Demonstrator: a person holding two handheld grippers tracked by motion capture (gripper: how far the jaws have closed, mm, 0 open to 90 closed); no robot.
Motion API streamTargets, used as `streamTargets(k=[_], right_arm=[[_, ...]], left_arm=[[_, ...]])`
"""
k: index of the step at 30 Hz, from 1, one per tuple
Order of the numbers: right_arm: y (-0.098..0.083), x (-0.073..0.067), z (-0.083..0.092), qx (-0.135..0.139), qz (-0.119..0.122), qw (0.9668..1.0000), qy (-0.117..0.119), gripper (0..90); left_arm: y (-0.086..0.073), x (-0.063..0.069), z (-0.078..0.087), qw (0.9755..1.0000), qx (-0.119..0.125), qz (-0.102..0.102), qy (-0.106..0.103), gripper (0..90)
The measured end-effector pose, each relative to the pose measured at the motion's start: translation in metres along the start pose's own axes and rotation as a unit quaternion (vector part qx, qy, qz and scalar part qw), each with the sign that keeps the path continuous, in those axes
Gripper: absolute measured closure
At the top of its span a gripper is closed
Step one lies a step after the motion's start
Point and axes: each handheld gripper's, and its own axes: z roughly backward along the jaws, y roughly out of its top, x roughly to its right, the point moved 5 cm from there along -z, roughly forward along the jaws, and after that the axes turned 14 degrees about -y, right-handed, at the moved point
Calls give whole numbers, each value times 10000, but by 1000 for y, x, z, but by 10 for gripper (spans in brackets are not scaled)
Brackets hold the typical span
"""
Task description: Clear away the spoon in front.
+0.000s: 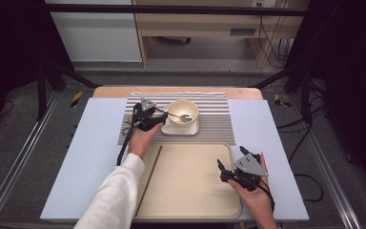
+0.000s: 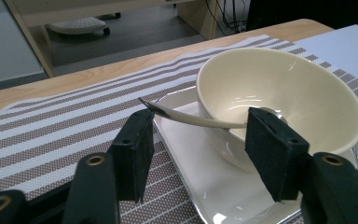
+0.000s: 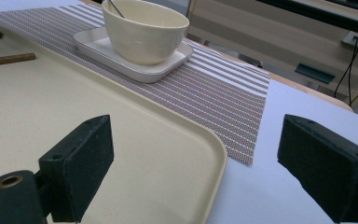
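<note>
Left gripper [image 2: 198,149] sat half-closed, jaws straddling the spoon [image 2: 191,117] handle without touching; the handle lay just beyond the pads, bowl end in the bowl [image 2: 303,88]. Right gripper [image 3: 196,170] was wide, empty, over the tray [image 3: 168,154] corner.

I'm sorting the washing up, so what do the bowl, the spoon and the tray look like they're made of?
Bowl: likely glazed ceramic, cream and glossy with bright reflections inside. Spoon: probably polished metal, its thin handle shiny and mirror-like. Tray: seemingly matte beige plastic, with a dull, even surface and a moulded rounded rim.
</note>
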Motion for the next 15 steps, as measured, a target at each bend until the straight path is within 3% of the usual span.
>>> streamTargets(k=[4,8,15], right_arm=[[-1,1,0,-11,-21,10000,-3,111],[-1,1,0,-25,-26,10000,12,111],[-1,0,0,-27,-7,10000,18,112]], left_arm=[[2,2,-1,10000,45,40,3,482],[2,-1,-3,9991,181,378,-101,529],[3,-1,-4,9985,282,452,-151,602]])
